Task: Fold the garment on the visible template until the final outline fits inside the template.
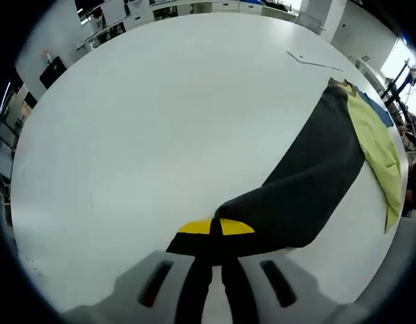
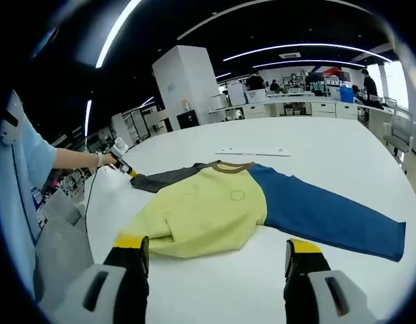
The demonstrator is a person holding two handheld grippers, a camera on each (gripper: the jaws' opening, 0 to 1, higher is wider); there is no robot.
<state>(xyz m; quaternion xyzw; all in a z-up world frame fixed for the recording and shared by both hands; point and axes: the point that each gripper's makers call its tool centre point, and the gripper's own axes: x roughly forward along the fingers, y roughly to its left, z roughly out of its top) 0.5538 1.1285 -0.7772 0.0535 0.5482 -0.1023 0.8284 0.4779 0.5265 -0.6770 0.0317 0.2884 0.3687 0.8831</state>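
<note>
Your left gripper [image 1: 216, 260] is clamped on the dark sleeve [image 1: 309, 182] cuff, ready to fold it inward. Your right gripper [image 2: 218, 260] hangs spread and empty before the garment [image 2: 214, 209], flat on the white table [image 2: 329, 152].

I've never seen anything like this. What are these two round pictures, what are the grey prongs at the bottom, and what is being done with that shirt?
No robot here: a person holds a two-jaw gripper in each hand, with a fisheye camera riding on each. The left gripper view looks along the left gripper, whose jaws are shut on the dark grey sleeve of a yellow-green sweatshirt with a brown collar. The right gripper view looks along the right gripper, which is open and holds nothing. In that view the sweatshirt lies on a large white table, its blue sleeve spread out flat, and the person's hand appears far left at the grey sleeve's end.
</note>
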